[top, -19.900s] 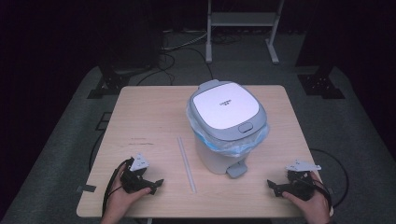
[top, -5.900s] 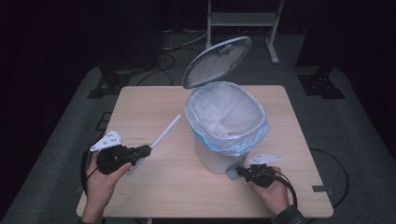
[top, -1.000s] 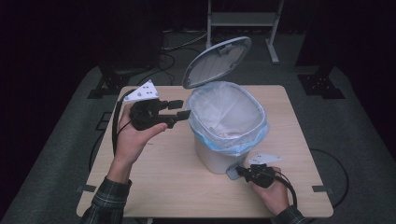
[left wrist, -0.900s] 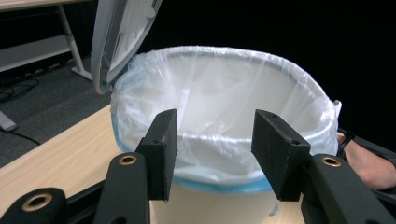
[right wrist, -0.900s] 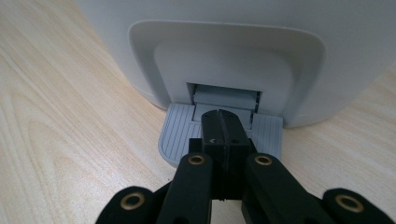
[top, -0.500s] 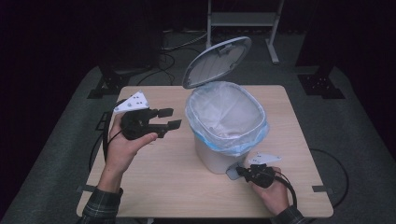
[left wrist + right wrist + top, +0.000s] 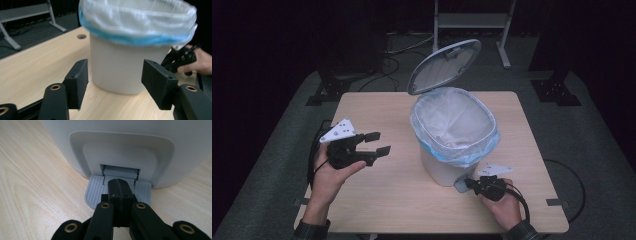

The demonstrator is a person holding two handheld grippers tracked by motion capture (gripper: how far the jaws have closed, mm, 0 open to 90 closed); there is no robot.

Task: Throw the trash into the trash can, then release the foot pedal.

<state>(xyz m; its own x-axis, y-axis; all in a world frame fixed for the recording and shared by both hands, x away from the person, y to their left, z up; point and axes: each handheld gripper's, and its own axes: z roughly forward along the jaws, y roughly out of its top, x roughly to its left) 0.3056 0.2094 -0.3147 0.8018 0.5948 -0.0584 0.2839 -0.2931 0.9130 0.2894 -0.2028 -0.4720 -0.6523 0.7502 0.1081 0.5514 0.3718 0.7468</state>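
Note:
A white pedal bin [image 7: 444, 170] with a white and blue liner [image 7: 454, 120] stands on the table, its lid [image 7: 444, 65] tilted up. My right gripper [image 7: 468, 184] is shut, and its tip [image 7: 120, 187] rests on the grey pedal [image 7: 95, 192] at the bin's foot [image 7: 125, 152]. Left of the bin, my left gripper [image 7: 378, 142] is open, and its jaws have just been opening. Nothing sits between them. In the left gripper view, my left gripper [image 7: 115, 75] faces the bin wall [image 7: 125, 67], with the other hand's gripper [image 7: 181, 58] behind it.
The wooden table [image 7: 377, 200] has a round cable hole [image 7: 81, 36] near its far edge. A metal rack's legs [image 7: 472, 20] and floor cables [image 7: 412, 45] lie behind the table. Dark stands sit on the floor at both far corners.
My left gripper has drawn back from the bin's rim, leftward and down toward the table, with its jaws spreading wider. The right gripper and the raised lid have stayed put.

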